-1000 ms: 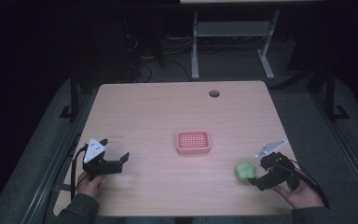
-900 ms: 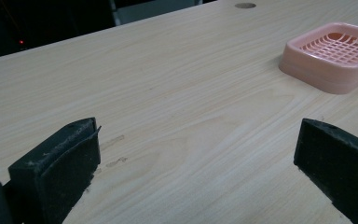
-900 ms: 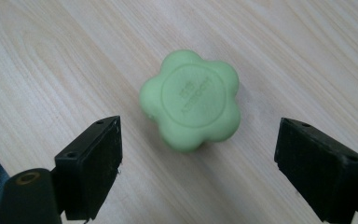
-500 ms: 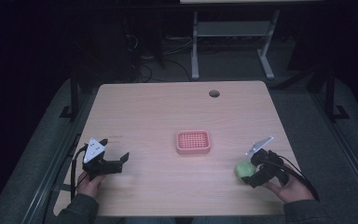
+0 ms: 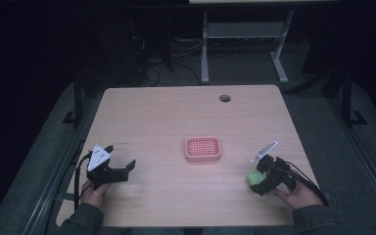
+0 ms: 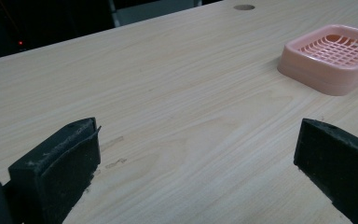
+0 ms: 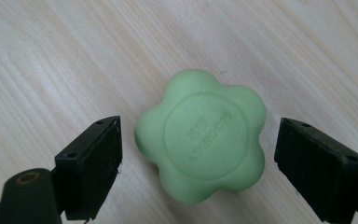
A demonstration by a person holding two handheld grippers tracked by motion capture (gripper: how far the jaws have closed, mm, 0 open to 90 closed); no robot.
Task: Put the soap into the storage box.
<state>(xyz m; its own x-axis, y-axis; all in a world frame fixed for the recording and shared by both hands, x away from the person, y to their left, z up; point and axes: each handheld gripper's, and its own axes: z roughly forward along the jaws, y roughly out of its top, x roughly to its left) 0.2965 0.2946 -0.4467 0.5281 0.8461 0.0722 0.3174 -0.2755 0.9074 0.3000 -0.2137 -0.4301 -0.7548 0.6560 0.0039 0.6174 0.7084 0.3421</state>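
Green soap: a flower-shaped green soap bar [image 7: 200,135] with raised lettering lies flat on the tabletop near the right edge, toward the near right corner; in the high view it shows as a pale green lump [image 5: 253,178].
Right tongs: the right tongs [image 7: 200,168] stand open around the soap, one jaw on either side, with a narrow gap to the soap at each side; they grip nothing. In the high view they sit at the soap [image 5: 260,182], held by the right hand [image 5: 298,193].
Left tongs: the left tongs [image 6: 193,172] are spread wide over bare wood and hold nothing; in the high view they rest near the near left corner [image 5: 120,172], the left hand [image 5: 94,193] behind them.
Soap dish: a pink slotted soap dish [image 5: 203,149] sits near the middle of the tabletop, empty, well apart from both tongs; nothing lies between it and the soap.
Tabletop: light wood grain [image 5: 176,117], with a round cable hole [image 5: 224,98] near the far edge.
Room: dark; a grey floor, white table legs [image 5: 204,49] and loose cables [image 5: 149,73] lie beyond the far edge.
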